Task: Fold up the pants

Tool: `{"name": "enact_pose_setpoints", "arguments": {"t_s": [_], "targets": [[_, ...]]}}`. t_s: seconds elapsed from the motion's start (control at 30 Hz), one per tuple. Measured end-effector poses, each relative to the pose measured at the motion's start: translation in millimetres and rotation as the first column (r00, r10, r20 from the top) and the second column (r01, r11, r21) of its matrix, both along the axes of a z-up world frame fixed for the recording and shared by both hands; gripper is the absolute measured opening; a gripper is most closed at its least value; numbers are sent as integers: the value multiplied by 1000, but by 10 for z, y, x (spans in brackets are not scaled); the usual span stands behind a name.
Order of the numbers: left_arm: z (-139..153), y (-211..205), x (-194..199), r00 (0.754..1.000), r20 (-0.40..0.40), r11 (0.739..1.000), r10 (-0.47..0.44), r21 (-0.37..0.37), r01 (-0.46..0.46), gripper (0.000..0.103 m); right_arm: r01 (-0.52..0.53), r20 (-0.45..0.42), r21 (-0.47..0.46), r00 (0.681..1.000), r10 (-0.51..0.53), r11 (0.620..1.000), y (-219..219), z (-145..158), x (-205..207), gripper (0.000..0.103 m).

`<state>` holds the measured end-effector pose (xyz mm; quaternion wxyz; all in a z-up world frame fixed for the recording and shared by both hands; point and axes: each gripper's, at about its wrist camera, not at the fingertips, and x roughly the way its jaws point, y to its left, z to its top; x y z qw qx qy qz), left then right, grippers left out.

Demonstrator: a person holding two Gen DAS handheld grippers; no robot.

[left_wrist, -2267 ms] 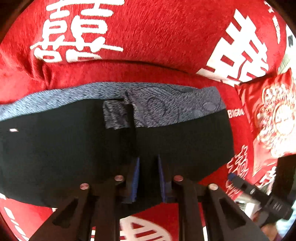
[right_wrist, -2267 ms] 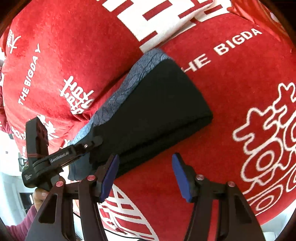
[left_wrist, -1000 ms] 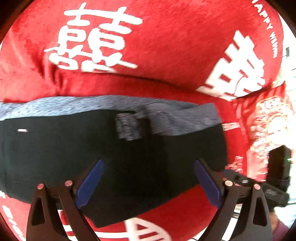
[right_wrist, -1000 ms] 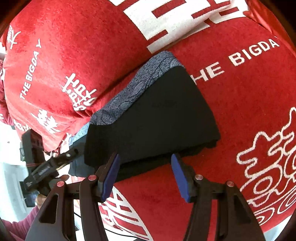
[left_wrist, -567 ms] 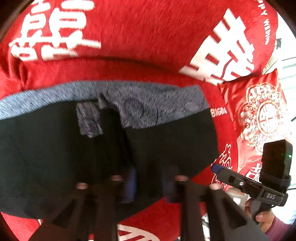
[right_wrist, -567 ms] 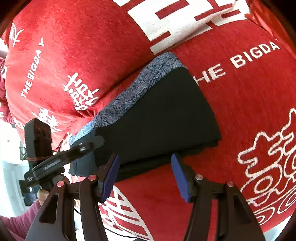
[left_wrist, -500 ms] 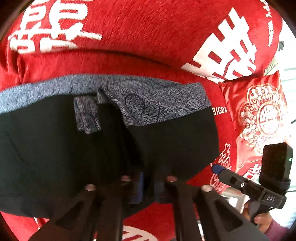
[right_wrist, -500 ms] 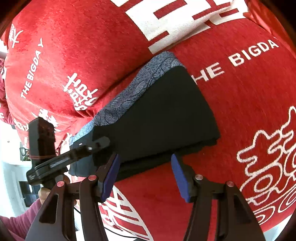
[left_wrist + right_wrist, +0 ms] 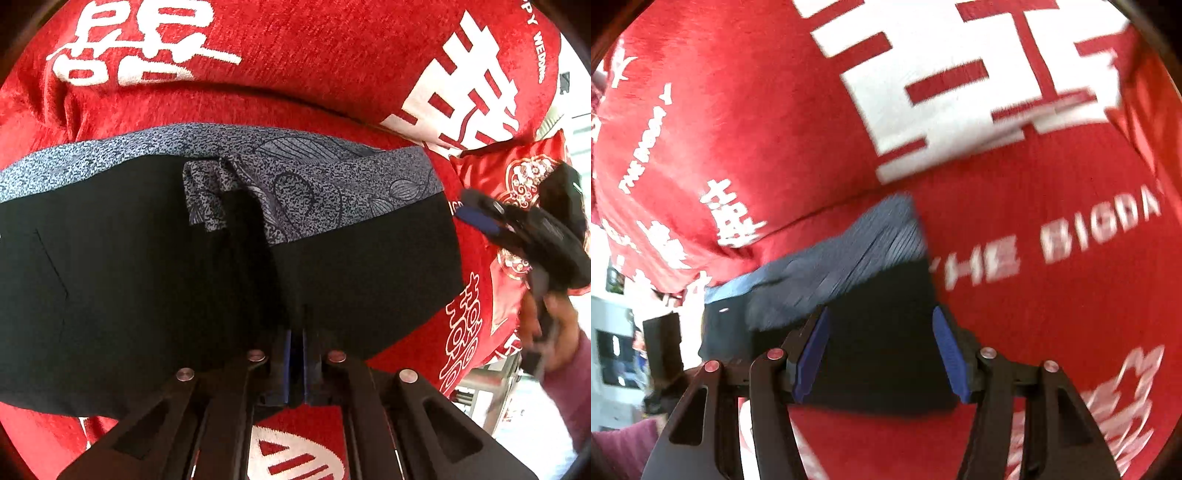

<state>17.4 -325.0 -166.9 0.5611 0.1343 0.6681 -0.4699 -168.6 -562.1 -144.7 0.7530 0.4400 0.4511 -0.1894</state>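
Observation:
Black pants point(image 9: 147, 277) with a grey patterned waistband point(image 9: 332, 173) lie folded across a red cloth. My left gripper point(image 9: 295, 350) is shut on the pants' near edge at the middle, and a pinched ridge of fabric runs from it up to the waistband. In the blurred right wrist view, my right gripper point(image 9: 882, 354) is open and hangs over the right end of the pants point(image 9: 879, 332), with the black fabric between its blue pads point(image 9: 812, 350). The left wrist view also shows the right gripper point(image 9: 517, 229), held in a hand point(image 9: 554, 321) beyond the pants' right end.
The red cloth point(image 9: 332, 74) with white characters covers the whole surface and rises behind the pants. A red patterned cushion point(image 9: 524, 173) sits at the far right. The left gripper's black body point(image 9: 661, 350) and a purplish sleeve point(image 9: 617, 450) show at the lower left.
The left jaws went from wide open to shut on the pants' near edge and sank a little. The right gripper slid over the pants' right end, its opening unchanged.

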Motion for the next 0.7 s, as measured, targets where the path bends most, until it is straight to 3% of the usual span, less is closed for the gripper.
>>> {"name": "enact_pose_setpoints", "arguments": {"t_s": [0.07,0.13,0.17,0.2,0.23,0.33,0.4,0.53,0.6,0.67,0.7], "targets": [[0,-8,0,1000,3,1000,1,3,-1,6,-21,4,36,1000,21,999,-214,-185,111,62],[-6,-20,-5,1000,11,1000,4,7,-4,6,-23,40,150,999,17,988,-354,-405,169,61],[-7,-21,-1,1000,10,1000,10,10,-10,6,-13,56,240,998,0,971,-410,-561,199,56],[-1,-27,9,1000,10,1000,18,12,-19,6,-4,60,282,998,-13,959,-426,-632,210,45],[4,-38,20,1000,12,1000,23,13,-23,6,25,33,303,999,-37,953,-443,-676,224,43],[-8,-77,46,1000,18,1000,23,13,-23,6,57,42,307,996,-73,950,-454,-612,189,39],[-21,-111,42,999,27,999,32,21,-33,6,51,-40,252,998,-42,966,-450,-662,225,39],[61,-145,-49,996,90,998,18,58,-23,9,61,-67,207,997,-48,976,-376,-600,292,48],[125,-141,-85,989,148,996,5,88,-18,24,63,-84,194,995,-47,979,-268,-516,277,54],[202,-93,-81,974,224,992,26,116,-53,84,63,-95,163,994,-48,985,-133,-391,215,61],[251,-51,-61,967,248,991,51,107,-80,89,58,-106,135,993,-43,989,-50,-316,176,62]]}}
